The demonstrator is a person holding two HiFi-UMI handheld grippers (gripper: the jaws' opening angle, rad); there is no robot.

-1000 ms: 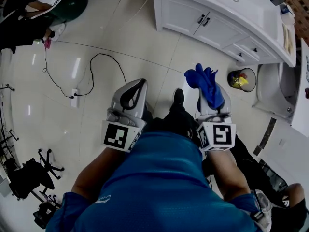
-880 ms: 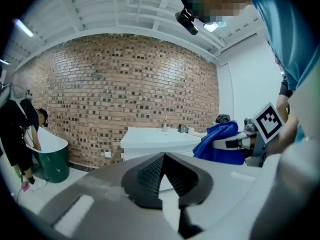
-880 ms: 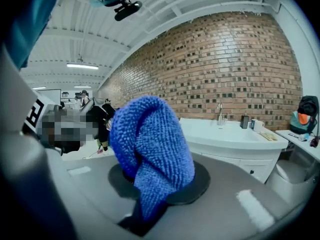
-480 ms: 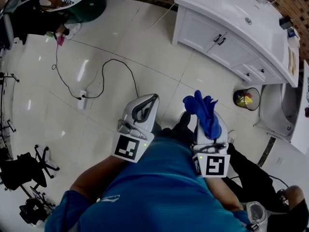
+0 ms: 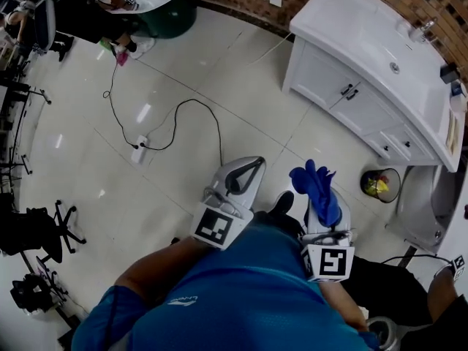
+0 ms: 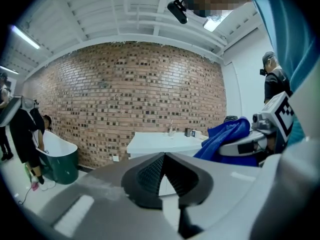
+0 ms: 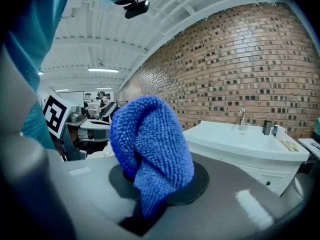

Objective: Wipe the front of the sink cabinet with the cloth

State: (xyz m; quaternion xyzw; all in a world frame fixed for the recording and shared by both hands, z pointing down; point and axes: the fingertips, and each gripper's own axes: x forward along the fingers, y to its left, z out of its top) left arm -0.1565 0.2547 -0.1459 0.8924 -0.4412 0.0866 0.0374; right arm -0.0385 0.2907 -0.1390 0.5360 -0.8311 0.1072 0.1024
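Observation:
The white sink cabinet stands at the upper right of the head view against a brick wall, its doors and drawers facing me across open floor. My right gripper is shut on the blue cloth, which bunches up out of the jaws; the blue cloth fills the middle of the right gripper view, with the sink cabinet behind it. My left gripper is held beside it, shut and empty; the left gripper shows its black pads pressed together. Both are well short of the cabinet.
A bin with rubbish stands right of the cabinet, a toilet beyond it. A black cable and power strip lie on the tiled floor at left. A green tub and people are at the far left; office chairs at lower left.
The view has shifted so the cabinet sits farther right and lower in frame. Both grippers keep the same hold; the cloth stays in the right one.

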